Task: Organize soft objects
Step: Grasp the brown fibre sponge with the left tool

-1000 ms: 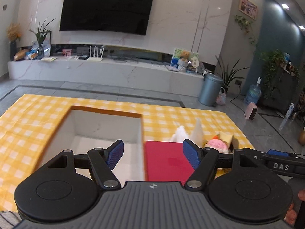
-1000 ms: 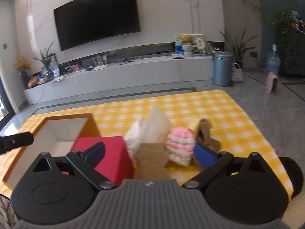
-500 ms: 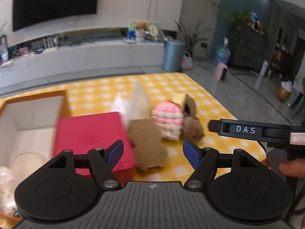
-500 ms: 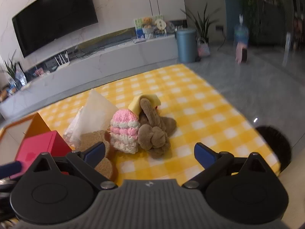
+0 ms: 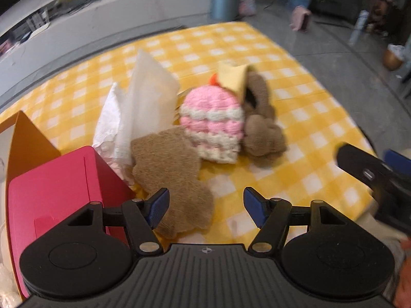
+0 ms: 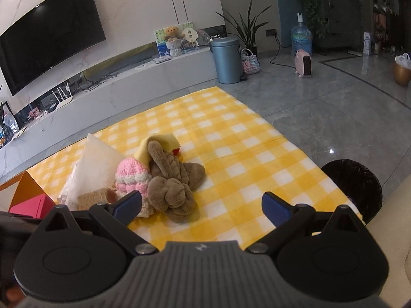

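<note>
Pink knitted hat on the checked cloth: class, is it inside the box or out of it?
Out. The pink knitted hat lies on the checked cloth, beside the brown plush.

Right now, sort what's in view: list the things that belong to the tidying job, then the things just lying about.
Job: pink knitted hat, brown plush toy, brown felt piece, yellow cloth, white tissue, orange box.

Lying about: bin, water bottle, television, teddy bear.
</note>
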